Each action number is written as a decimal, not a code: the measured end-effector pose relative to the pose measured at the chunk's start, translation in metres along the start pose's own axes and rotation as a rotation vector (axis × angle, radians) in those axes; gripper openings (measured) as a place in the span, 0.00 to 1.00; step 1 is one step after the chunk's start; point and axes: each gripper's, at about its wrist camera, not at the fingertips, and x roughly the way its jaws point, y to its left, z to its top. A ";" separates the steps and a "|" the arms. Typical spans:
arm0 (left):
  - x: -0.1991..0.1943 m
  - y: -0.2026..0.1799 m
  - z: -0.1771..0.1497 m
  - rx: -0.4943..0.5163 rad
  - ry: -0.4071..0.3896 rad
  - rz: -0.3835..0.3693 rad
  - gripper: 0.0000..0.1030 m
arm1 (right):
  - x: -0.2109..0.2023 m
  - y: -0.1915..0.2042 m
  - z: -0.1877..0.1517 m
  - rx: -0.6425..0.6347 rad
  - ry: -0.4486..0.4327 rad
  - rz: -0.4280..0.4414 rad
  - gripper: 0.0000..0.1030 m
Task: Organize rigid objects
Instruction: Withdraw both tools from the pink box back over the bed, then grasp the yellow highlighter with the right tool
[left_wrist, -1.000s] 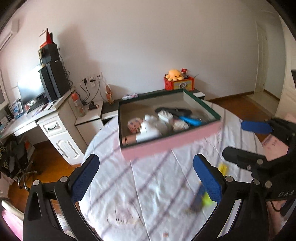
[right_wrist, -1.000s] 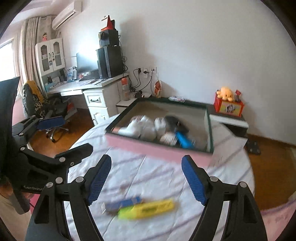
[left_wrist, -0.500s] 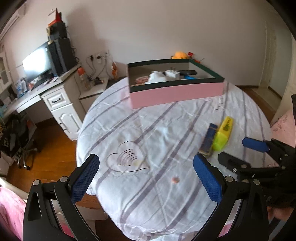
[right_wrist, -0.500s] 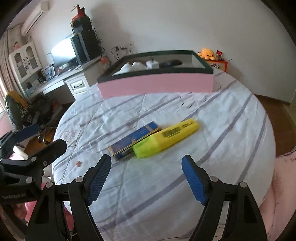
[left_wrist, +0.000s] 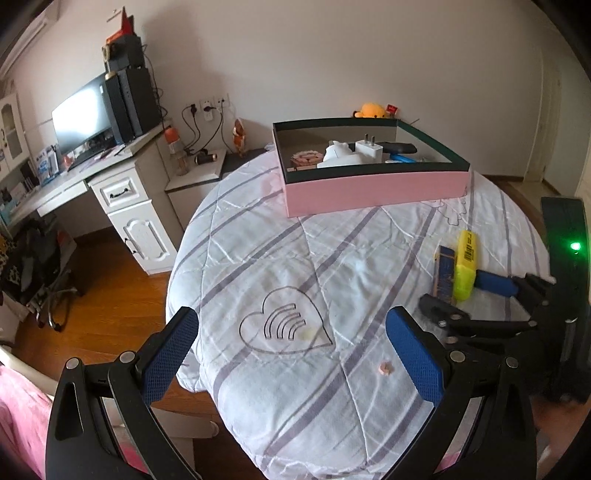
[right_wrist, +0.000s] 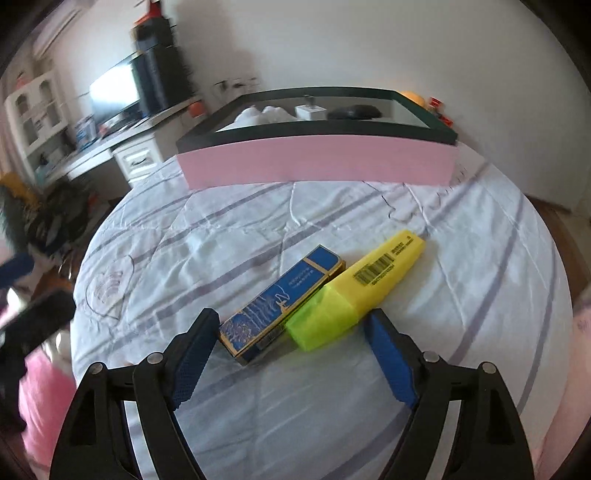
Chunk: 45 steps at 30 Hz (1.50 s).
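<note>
A yellow highlighter (right_wrist: 364, 284) and a flat blue box (right_wrist: 282, 301) lie side by side on the striped white cloth. My right gripper (right_wrist: 291, 354) is open, low over the cloth, with the near ends of both between its fingers. It also shows in the left wrist view (left_wrist: 465, 295) beside the highlighter (left_wrist: 466, 264) and blue box (left_wrist: 445, 275). My left gripper (left_wrist: 291, 354) is open and empty above the table's near left part. A pink box with a dark green rim (left_wrist: 373, 186), also in the right wrist view (right_wrist: 317, 164), holds a white charger, white items and a black item.
The round table (left_wrist: 280, 258) has a heart drawing (left_wrist: 284, 326) and a small pink crumb (left_wrist: 386, 367). A white desk with monitor (left_wrist: 79, 114) and drawers stands left. A yellow plush (left_wrist: 371, 110) sits behind the box. Wooden floor lies around the table.
Both grippers pulled back from the pink box and dropped toward the cloth. The right gripper closed in on the highlighter and blue box, now between its open fingers.
</note>
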 end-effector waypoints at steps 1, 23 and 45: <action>0.003 -0.002 0.002 0.013 0.003 -0.004 0.99 | 0.001 -0.004 0.002 -0.004 0.002 -0.002 0.72; 0.085 0.007 0.088 -0.038 0.046 0.047 0.99 | 0.020 -0.142 0.055 0.137 0.013 -0.075 0.60; 0.040 -0.062 0.033 0.060 0.035 -0.134 0.99 | -0.025 -0.077 -0.012 -0.001 -0.025 0.066 0.22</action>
